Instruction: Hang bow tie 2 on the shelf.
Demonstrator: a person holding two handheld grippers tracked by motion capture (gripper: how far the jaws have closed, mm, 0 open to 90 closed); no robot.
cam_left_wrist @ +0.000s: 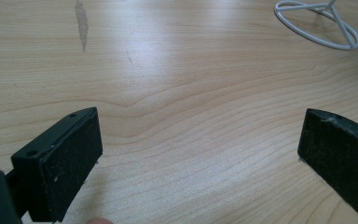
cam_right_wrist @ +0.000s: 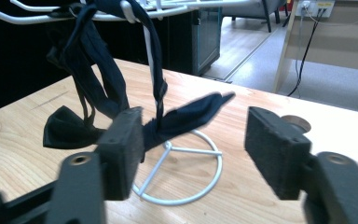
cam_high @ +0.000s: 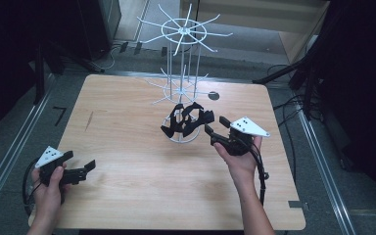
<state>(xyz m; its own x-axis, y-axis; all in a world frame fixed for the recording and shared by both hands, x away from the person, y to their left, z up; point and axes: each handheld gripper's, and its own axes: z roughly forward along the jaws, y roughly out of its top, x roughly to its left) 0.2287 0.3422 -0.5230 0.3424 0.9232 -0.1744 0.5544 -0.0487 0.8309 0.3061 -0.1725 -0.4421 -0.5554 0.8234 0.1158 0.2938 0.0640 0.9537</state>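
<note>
Bow ties (cam_high: 188, 120) (cam_right_wrist: 98, 88): several dark ones, hung from the lowest arms of a white wire rack (cam_high: 182, 73) (cam_right_wrist: 182, 154). They cluster round the rack's centre pole just above its ring base, a little toward the far edge from the table's middle. In the right gripper view one tie droops down to the wood and another juts out sideways, blurred.

Right gripper (cam_high: 215, 129) (cam_right_wrist: 193, 144): held in the person's right hand (cam_high: 242, 164), just beside the ties on the side toward the table's right edge. Jaws spread apart; one pad sits against or just in front of the jutting tie, the other stands clear, so nothing is pinched.

Rack: three tiers of spoke arms; the upper two look bare.

Left gripper (cam_high: 81, 169) (cam_left_wrist: 200, 140): in the left hand (cam_high: 49, 188) near the table's near left corner, well apart from the rack. Jaws wide apart over bare wood, with nothing between them.

Table (cam_high: 127, 147): light wood, with a small dark disc (cam_high: 214, 95) near the far edge beside the rack.
</note>
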